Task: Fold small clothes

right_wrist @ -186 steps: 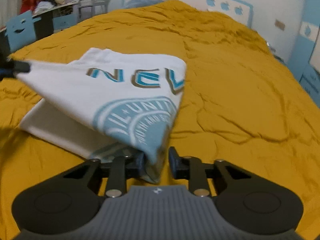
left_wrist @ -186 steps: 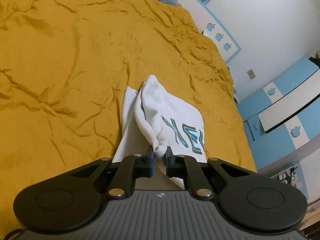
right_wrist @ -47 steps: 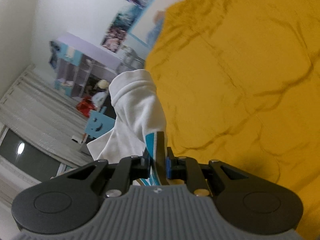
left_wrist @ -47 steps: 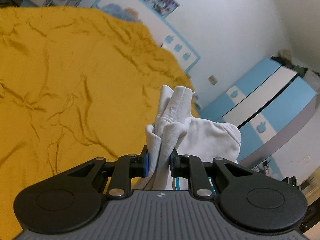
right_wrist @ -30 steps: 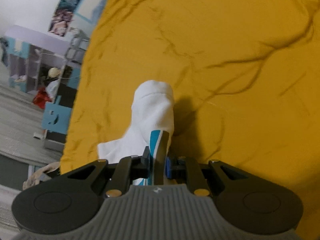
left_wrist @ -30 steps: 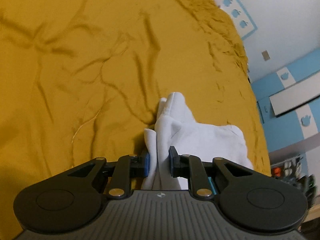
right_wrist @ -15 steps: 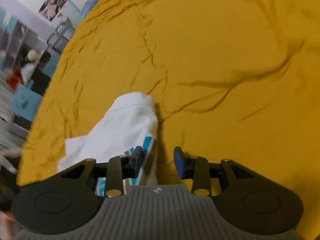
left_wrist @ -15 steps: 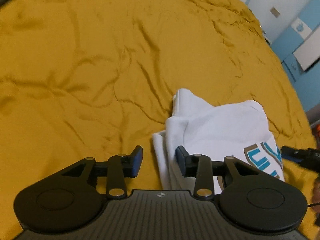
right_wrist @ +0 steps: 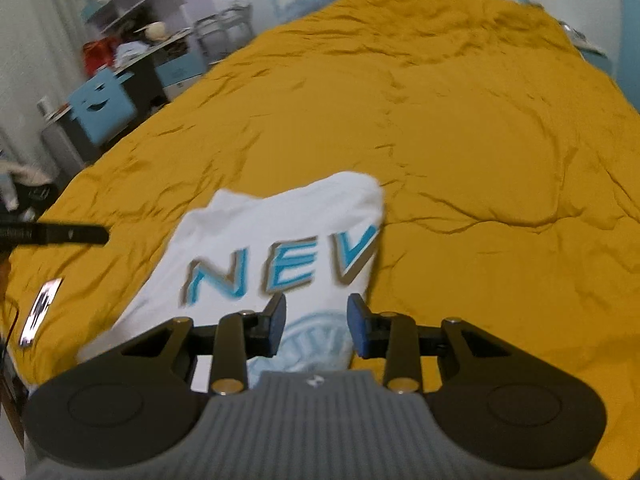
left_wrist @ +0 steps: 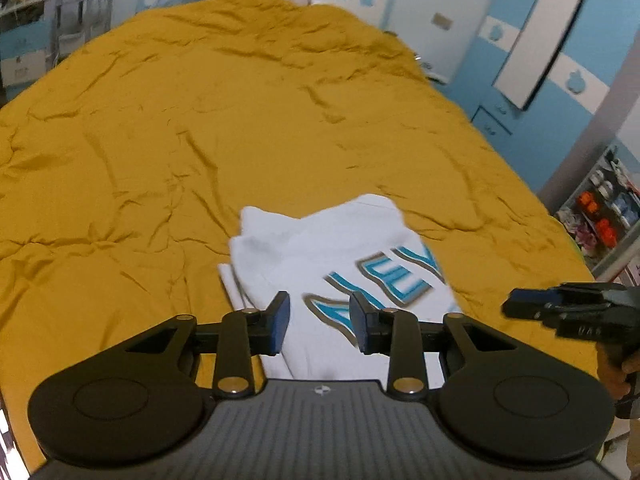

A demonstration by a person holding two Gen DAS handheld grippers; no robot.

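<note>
Your left tongs [left_wrist: 319, 322] stand apart with nothing between the blue pads, though their jaws are closing a little at this moment; through the gap you see the folded white T-shirt [left_wrist: 320, 248] lying below them on the yellow bedspread [left_wrist: 160, 140], not touched by either pad. In the left wrist view the shirt sits in the lower centre of the frame, reaching up and to the right from your tongs, with the blue letters of its print just right of the gap and its folded edges stacked on the left side. At the right edge of that frame your right tongs [left_wrist: 520, 306] come in as a dark tip, off the right side of the shirt and clear of it. In the right wrist view your right tongs [right_wrist: 316, 326] are also parted and hold nothing; the shirt [right_wrist: 280, 224] lies just beyond and to the left of them in the lower centre, the letters "NEV" readable above a round blue emblem that shows through the gap. At the left edge of that frame the tip of your left tongs [right_wrist: 96, 234] pokes in just left of the shirt, over the bedspread [right_wrist: 480, 140]. Both views are somewhat blurred.
</note>
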